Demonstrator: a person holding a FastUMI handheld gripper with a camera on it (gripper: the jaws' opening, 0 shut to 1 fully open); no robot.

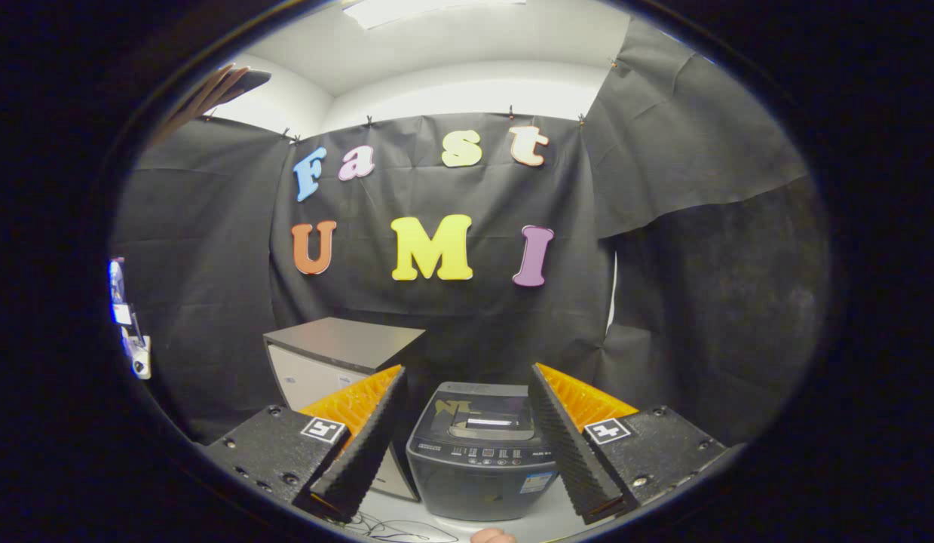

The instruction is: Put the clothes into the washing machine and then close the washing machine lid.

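A small dark grey top-loading washing machine [478, 452] stands on a white surface, seen between my two fingers and a little beyond them. Its lid [491, 416] lies flat and looks closed, with a control panel along its front edge. My gripper [467, 445] is open, its fingers [372, 437] spread wide on either side of the machine, with nothing between them. No clothes are visible.
A grey-topped cabinet [338, 351] stands to the left of the washing machine, behind my left finger. Black cloth walls close the booth behind and on both sides. A fingertip of a hand [493, 536] shows below the machine, near thin cables [391, 528] on the white surface.
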